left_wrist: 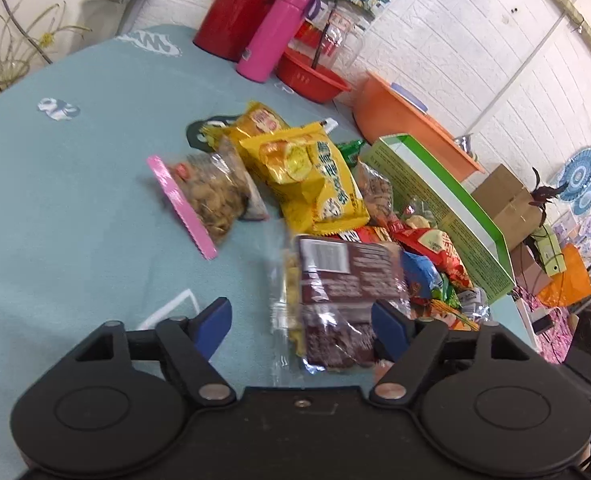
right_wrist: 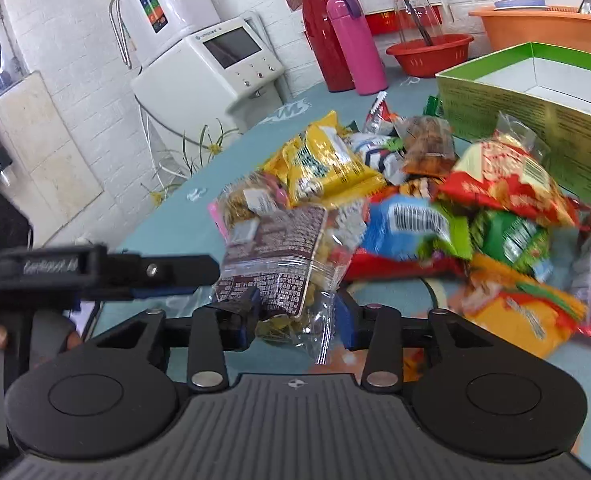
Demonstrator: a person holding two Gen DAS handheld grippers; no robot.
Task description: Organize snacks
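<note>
Both grippers are matte black: the left gripper (left_wrist: 301,320) and the right gripper (right_wrist: 297,318) carry blue-padded fingers (left_wrist: 215,322), silver pivot rivets, round housing discs, and a ribbed plate on the right.

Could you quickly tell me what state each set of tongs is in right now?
Left tongs: open, brown snack packet between them, not clamped.
Right tongs: around the same packet; grip cannot be told.

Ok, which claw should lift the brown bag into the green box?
Right, probably. The bag sits centred in the right claw, and the box stands open just beyond, to its right. The left claw has the bag against one finger only, with a wide gap at the other.
</note>
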